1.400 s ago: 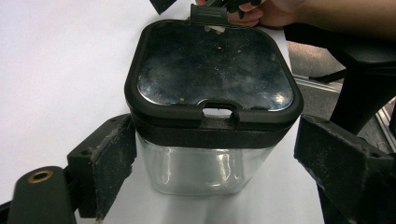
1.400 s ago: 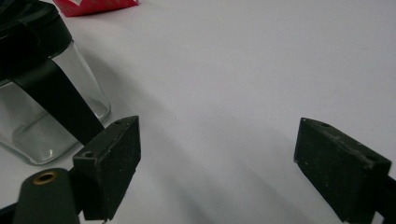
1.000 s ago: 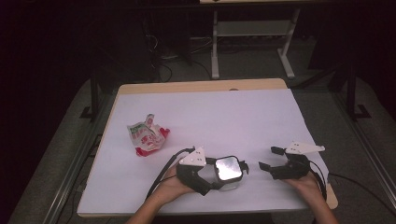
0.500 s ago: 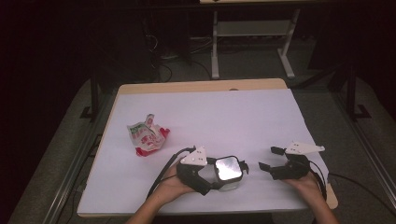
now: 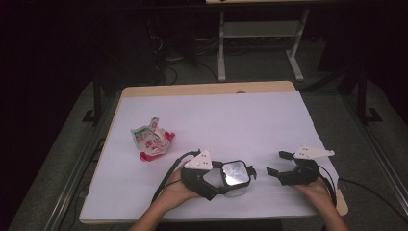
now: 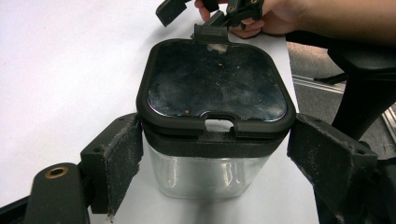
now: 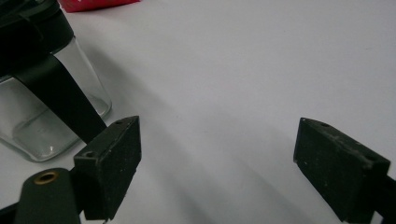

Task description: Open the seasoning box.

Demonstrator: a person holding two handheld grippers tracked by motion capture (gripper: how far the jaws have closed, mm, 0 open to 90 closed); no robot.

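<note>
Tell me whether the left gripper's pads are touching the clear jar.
Apart. The left gripper view shows the jar between the left gripper's pads, with white table visible on both sides.

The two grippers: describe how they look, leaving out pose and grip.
Both the left gripper and the right gripper are black, each topped by a pale three-cornered plate and trailing a black cable. The jaw pads are black rectangular blocks with scuffed, dusty faces, and a brass-coloured ring sits near the base. The forearms are bare, no sleeves in sight.
</note>
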